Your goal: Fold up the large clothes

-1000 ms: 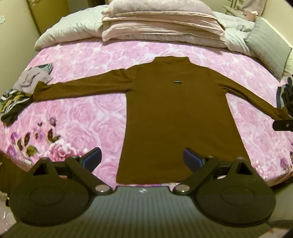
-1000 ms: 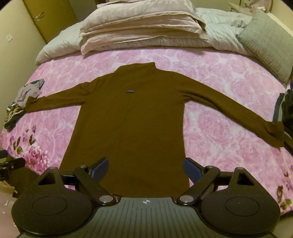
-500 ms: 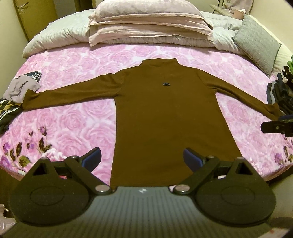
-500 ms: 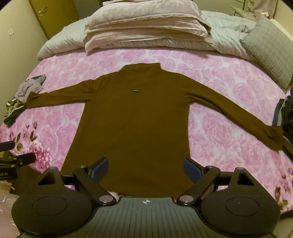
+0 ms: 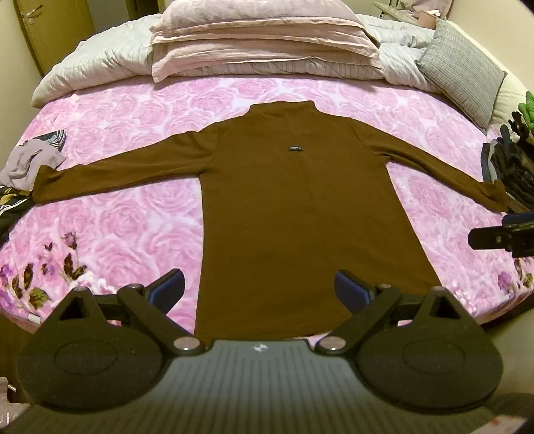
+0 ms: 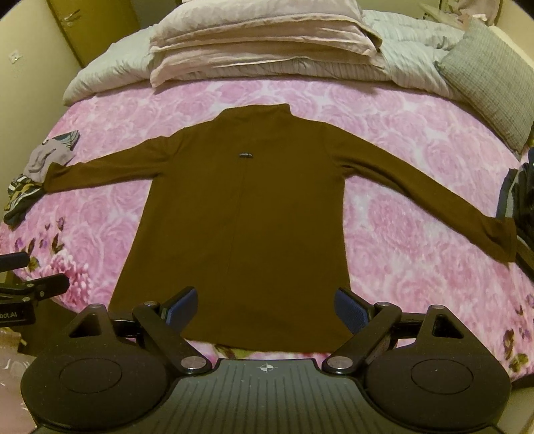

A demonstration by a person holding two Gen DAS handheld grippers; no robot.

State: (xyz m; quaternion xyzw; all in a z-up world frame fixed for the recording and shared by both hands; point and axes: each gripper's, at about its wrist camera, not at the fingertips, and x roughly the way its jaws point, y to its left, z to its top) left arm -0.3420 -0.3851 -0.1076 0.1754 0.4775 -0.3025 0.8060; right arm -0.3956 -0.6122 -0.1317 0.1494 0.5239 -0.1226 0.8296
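Brown top (image 5: 300,213) flat on pink bedspread (image 5: 126,213), sleeves out, hem at near edge; same pose vs 1 s ago. Left tool (image 5: 259,292) and right tool (image 6: 265,305) both spread wide, empty, above hem. Views shifted slightly, right tool now further into left cam.

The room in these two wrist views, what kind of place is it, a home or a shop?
Most likely a home bedroom: a brown sweater lies spread on a bed with a pink floral cover, stacked pillows at its head and a door behind.
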